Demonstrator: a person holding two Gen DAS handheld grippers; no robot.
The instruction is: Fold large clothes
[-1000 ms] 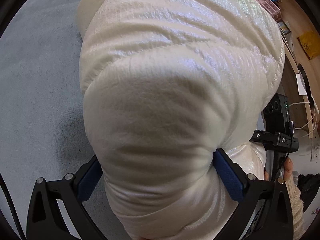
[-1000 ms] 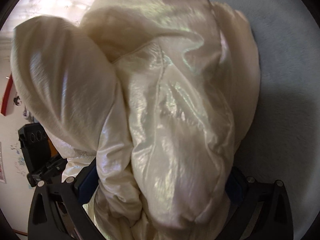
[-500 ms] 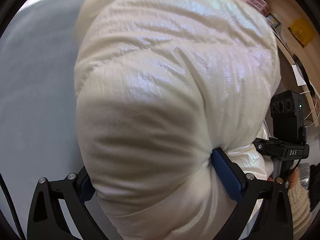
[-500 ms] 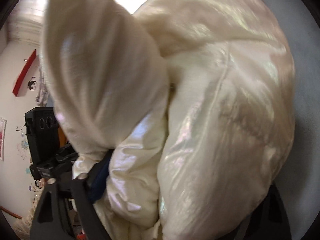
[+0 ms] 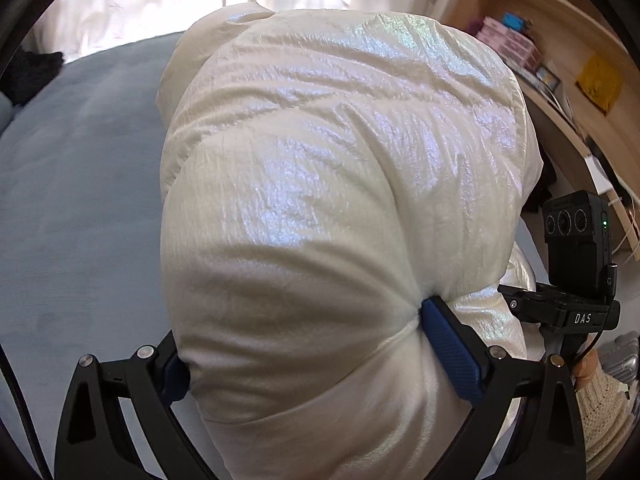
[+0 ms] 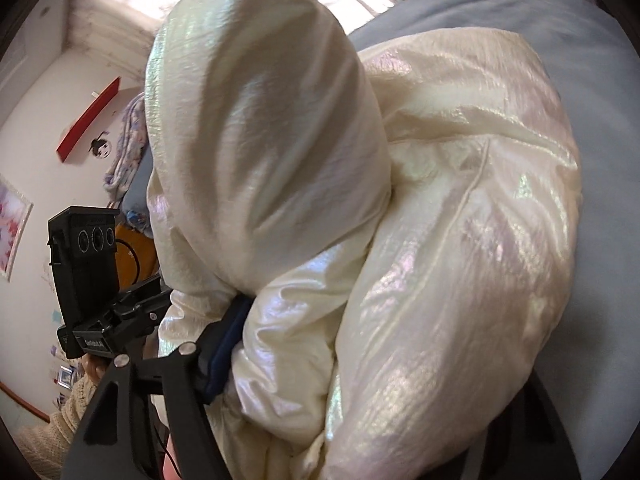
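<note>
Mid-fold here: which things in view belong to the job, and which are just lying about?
Job:
puffer jacket
left gripper, clamped on it
right gripper, jaws closing on it
blue bed

Lying about:
shelf with pink boxes
yellow packet
dark cloth

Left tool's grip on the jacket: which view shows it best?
Left wrist view. There the left tool has the cream jacket bulging between its fingers, the blue pad pressed into the fabric. The right wrist view shows only its camera block at the left edge, the fingers hidden behind the jacket.
</note>
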